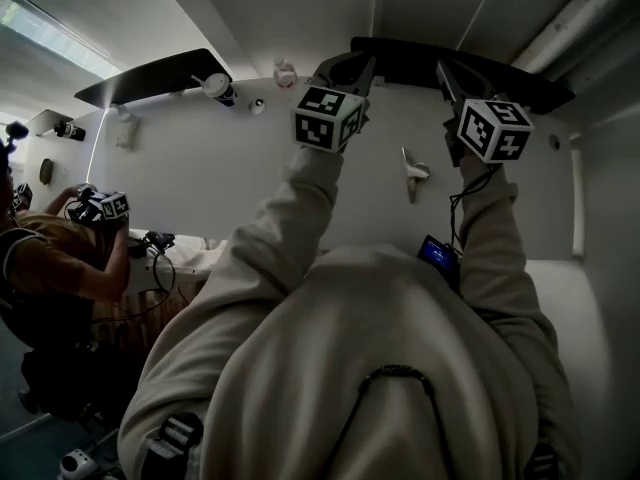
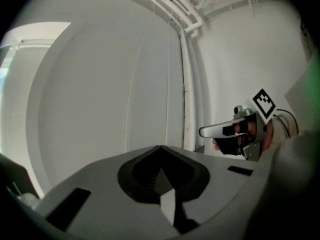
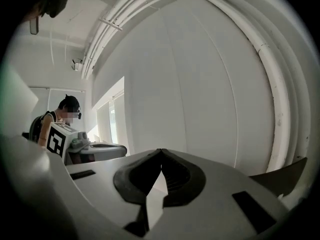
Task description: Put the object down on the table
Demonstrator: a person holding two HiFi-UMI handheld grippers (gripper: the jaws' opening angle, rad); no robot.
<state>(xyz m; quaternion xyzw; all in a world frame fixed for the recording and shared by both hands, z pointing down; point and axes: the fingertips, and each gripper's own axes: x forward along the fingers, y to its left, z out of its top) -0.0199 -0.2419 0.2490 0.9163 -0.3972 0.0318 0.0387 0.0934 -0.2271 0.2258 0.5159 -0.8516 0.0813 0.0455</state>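
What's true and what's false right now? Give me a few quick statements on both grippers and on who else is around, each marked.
1. The left gripper has its jaws closed tip to tip. True.
2. The right gripper is clamped on a cup. False: its jaws meet and nothing shows between them.
3. Both grippers point down at a table top. False: each gripper view looks out at a white wall, with no table under the jaws.
4. A second person is off to the wearer's left. True.
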